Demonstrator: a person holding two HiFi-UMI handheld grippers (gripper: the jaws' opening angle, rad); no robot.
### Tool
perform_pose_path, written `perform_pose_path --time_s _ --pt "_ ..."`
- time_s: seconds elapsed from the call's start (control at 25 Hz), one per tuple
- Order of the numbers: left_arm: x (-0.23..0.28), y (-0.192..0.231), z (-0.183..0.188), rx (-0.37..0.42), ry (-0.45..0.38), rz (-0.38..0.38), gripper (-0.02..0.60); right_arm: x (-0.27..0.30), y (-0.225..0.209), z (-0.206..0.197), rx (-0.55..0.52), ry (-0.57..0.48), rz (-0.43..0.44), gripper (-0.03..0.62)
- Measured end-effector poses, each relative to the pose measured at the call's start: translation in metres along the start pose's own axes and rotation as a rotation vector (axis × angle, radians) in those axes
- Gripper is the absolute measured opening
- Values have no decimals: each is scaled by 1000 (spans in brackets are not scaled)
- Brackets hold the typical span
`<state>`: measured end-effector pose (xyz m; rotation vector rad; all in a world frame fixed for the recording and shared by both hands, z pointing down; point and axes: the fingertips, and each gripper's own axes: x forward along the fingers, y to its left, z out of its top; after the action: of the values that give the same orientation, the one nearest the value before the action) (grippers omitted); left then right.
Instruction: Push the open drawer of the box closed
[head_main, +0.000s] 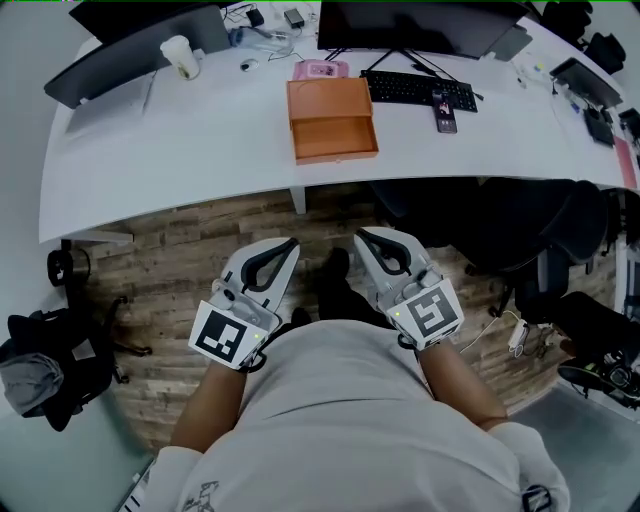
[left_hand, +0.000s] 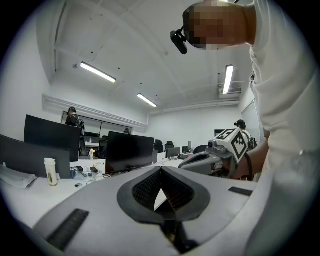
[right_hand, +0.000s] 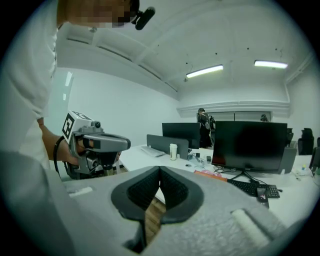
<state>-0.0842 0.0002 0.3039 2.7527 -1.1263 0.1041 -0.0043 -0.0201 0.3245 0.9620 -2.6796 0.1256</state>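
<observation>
An orange box (head_main: 327, 100) sits on the white desk (head_main: 200, 150), its shallow drawer (head_main: 336, 138) pulled open toward me and empty. Both grippers hang close to my body, well short of the desk and above the wooden floor. My left gripper (head_main: 292, 243) is shut with nothing in it, its tips meeting in the left gripper view (left_hand: 161, 169). My right gripper (head_main: 361, 235) is also shut and empty, its tips touching in the right gripper view (right_hand: 160, 168). A low orange edge of the box (right_hand: 220, 176) shows beyond the right jaws.
Behind the box lie a pink item (head_main: 320, 70), a black keyboard (head_main: 418, 90) and a phone (head_main: 445, 112). A paper cup (head_main: 182, 57) stands at back left near a monitor (head_main: 150, 30). Office chairs (head_main: 540, 230) crowd under the desk at right, and a black bag (head_main: 50, 350) lies at left.
</observation>
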Motion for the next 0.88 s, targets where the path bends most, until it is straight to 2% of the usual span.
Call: perform_pose_path --time_s 0.52,0.88 --pt "97 60 -35 -62 74 12 0 67 -100 -74 109 140 49 3" --pt "143 76 -54 -78 114 39 0 90 -141 -118 167 196 98 5"
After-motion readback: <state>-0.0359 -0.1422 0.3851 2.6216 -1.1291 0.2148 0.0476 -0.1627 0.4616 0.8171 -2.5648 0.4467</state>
